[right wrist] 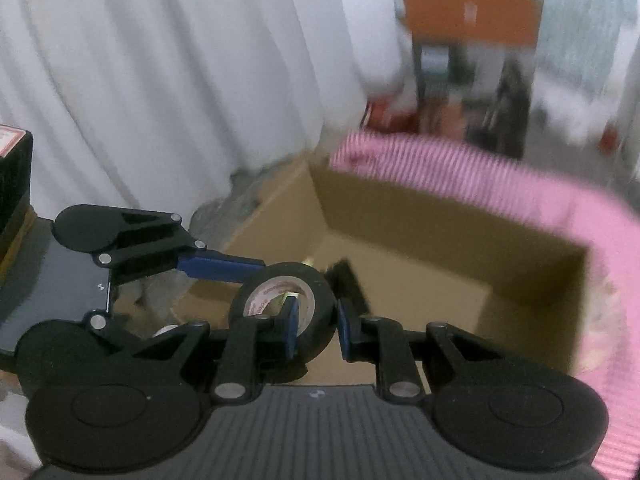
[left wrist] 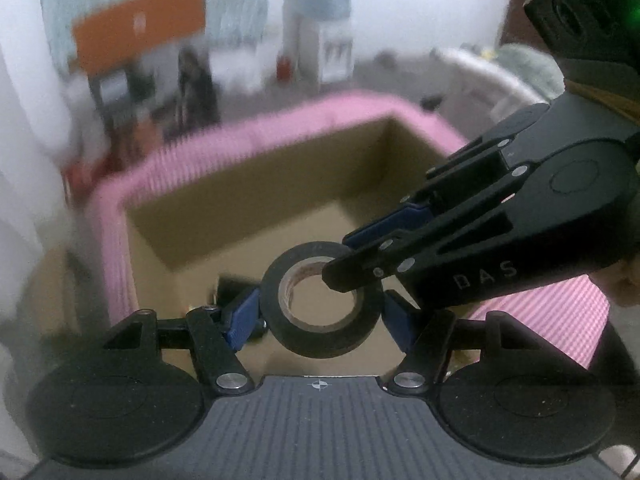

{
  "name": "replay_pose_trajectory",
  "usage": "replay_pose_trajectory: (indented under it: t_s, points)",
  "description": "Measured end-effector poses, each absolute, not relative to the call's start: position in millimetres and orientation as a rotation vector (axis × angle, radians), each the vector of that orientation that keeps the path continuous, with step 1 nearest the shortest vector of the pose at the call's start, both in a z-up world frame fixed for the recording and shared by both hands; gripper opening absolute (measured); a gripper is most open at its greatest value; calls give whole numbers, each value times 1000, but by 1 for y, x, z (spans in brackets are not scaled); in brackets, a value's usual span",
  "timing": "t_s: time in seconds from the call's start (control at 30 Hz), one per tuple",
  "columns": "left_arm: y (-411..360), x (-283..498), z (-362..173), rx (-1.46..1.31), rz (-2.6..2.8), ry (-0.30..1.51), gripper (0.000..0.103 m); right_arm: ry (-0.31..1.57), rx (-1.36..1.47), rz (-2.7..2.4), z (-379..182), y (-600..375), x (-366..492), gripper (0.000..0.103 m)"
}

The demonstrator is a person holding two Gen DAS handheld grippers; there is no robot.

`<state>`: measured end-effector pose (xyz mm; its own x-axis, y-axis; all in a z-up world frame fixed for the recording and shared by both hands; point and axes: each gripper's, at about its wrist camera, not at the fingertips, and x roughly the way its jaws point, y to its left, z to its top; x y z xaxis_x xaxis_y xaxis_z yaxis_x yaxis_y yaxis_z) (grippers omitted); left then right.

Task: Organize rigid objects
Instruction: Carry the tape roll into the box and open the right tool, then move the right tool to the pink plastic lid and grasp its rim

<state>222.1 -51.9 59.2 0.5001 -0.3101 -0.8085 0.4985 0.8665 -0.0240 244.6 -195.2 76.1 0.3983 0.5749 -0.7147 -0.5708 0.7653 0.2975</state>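
A black tape roll with a pale core hangs over an open cardboard box that has a pink striped rim. My left gripper is shut on the roll's outer sides, one blue pad on each flank. My right gripper comes in from the right and pinches the roll's wall near its top. In the right wrist view the right gripper clamps the tape roll, one pad inside the core and one outside. One of the left gripper's blue fingers touches the roll from the left.
The box is deep, and a dark shape lies on its floor under the roll. White curtains hang to the left. A black case with a red and white label stands at the far left. Blurred furniture stands behind.
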Motion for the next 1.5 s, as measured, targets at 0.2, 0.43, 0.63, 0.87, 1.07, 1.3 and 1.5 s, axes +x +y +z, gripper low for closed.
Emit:
replay_pose_trajectory:
  t_s: [0.2,0.43,0.63,0.87,1.07,1.3,1.5]
  points:
    - [-53,257,26,256,-500,1115,67,1173,106,759,22,-181,300,22]
    - [-55,264,9,304,-500,1222,67,1316,132,779,-8,-169,313,22]
    - [-50,271,7,293,-486,1270,66,1403,147,791,-25,-158,316,22]
    - [-46,271,22,264,-476,1244,79,1439,161,820,-30,-145,323,22]
    - [-41,256,39,241,-478,1172,84,1379,209,831,-16,-156,322,23]
    - [-31,209,76,233,-489,987,87,1208,323,817,23,-203,294,26]
    - [-18,152,104,181,-486,812,95,992,365,800,63,-259,227,61]
